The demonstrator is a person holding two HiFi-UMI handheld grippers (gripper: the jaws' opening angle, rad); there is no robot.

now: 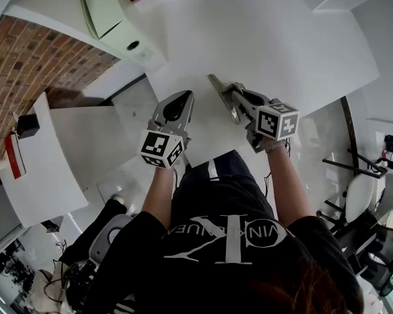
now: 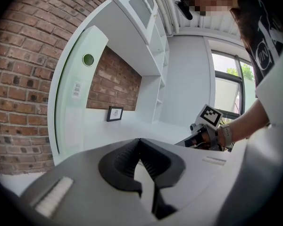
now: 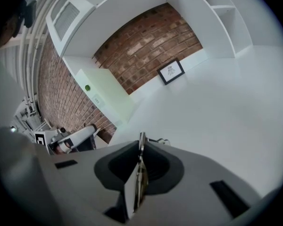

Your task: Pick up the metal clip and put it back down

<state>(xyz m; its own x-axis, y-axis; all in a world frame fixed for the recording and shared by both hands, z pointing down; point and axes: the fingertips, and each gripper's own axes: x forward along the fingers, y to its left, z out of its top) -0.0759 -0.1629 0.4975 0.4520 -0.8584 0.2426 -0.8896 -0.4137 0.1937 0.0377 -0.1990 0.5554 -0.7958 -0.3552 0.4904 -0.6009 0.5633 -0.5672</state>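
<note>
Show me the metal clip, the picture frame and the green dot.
metal clip [image 1: 221, 95], head view, middle of its length.
picture frame [image 3: 170, 71], right gripper view, its centre.
green dot [image 2: 88, 59], left gripper view, its centre.

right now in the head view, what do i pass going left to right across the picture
small white table → left gripper, shut with nothing in it → metal clip → right gripper, shut on the metal clip → white chair
</note>
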